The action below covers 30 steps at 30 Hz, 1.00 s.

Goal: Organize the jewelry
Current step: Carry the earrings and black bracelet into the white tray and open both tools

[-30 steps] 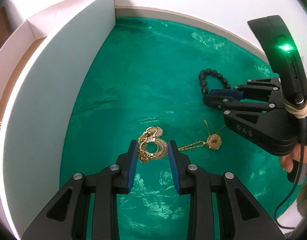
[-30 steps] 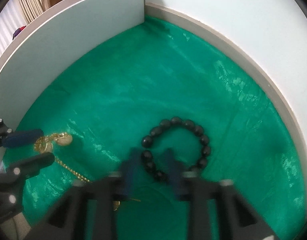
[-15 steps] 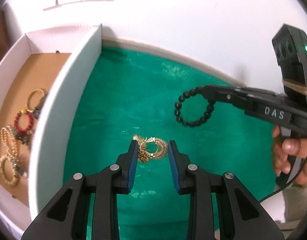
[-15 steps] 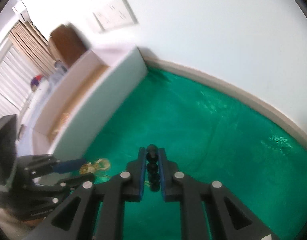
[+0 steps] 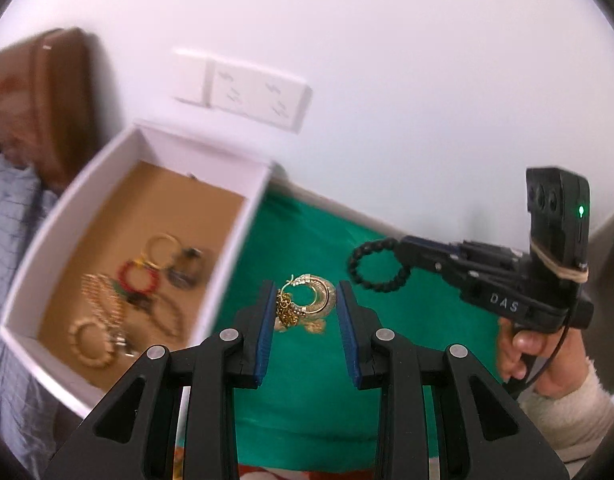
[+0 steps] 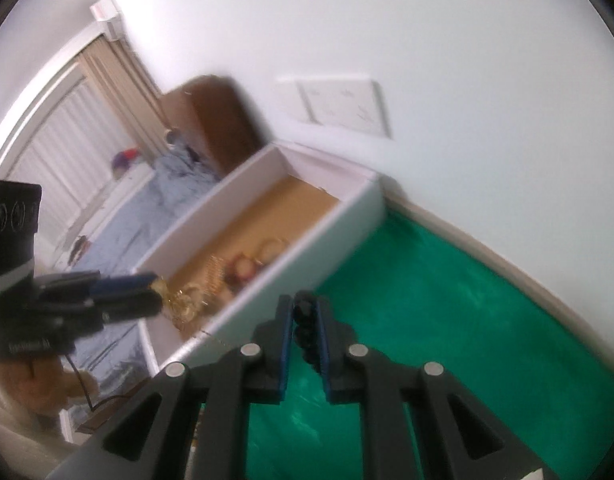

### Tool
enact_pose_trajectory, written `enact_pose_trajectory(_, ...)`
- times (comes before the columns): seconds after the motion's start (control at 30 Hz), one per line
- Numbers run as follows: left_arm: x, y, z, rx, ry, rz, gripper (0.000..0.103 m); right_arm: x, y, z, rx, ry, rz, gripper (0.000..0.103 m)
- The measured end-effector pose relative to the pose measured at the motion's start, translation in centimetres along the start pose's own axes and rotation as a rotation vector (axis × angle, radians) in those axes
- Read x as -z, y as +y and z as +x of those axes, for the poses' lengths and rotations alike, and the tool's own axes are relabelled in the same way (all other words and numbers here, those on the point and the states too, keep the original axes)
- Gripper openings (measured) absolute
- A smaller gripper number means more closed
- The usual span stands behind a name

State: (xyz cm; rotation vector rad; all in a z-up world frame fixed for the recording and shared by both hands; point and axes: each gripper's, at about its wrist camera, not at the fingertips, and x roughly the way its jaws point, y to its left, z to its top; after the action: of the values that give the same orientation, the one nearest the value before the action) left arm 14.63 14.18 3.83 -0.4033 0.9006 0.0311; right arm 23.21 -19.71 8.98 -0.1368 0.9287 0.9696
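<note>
Gold jewelry (image 5: 305,304) and black bracelet (image 5: 377,266), both jaw-gripped, now lifted higher, nearer white box (image 5: 227,264).

White wall (image 5: 387,80), curtained window (image 6: 67,128)

**Bright, soft and blurred**

Even daylight fills both fisheye views, and the white wall (image 5: 387,60) is nearly blown out. In the right view a curtained window (image 6: 67,128) glows. Motion blur smears the box (image 5: 235,248) and its jewellery; the right view is softer overall. Straight edges bow toward dark corners.
</note>
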Motion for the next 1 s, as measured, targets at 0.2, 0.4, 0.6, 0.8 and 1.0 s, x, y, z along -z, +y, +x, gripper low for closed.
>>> enact_pose_trajectory(0.2,-1.0,5.0,-2.6,-0.108,-0.062,-0.071,0.029,-4.2,3.9,2.0,-0.077,-0.018,-0.087,0.012)
enact_pose_trajectory(0.4,0.7,10.8,-1.6,-0.199,-0.026,-0.177,0.029,-7.1,7.1,6.2,-0.136,0.006,-0.146,0.012)
enact_pose_trajectory(0.6,4.3,14.4,1.2,-0.259,0.038,-0.248,0.029,-7.7,8.6,12.1,-0.184,0.08,-0.166,0.012)
enact_pose_trajectory(0.8,8.0,16.6,6.1,-0.286,0.113,-0.314,0.03,-6.4,8.8,17.8,-0.208,0.189,-0.155,0.012)
enact_pose_trajectory(1.0,10.5,18.0,9.6,-0.34,0.155,-0.332,0.03,-3.1,9.5,24.1,-0.188,0.332,-0.187,0.012)
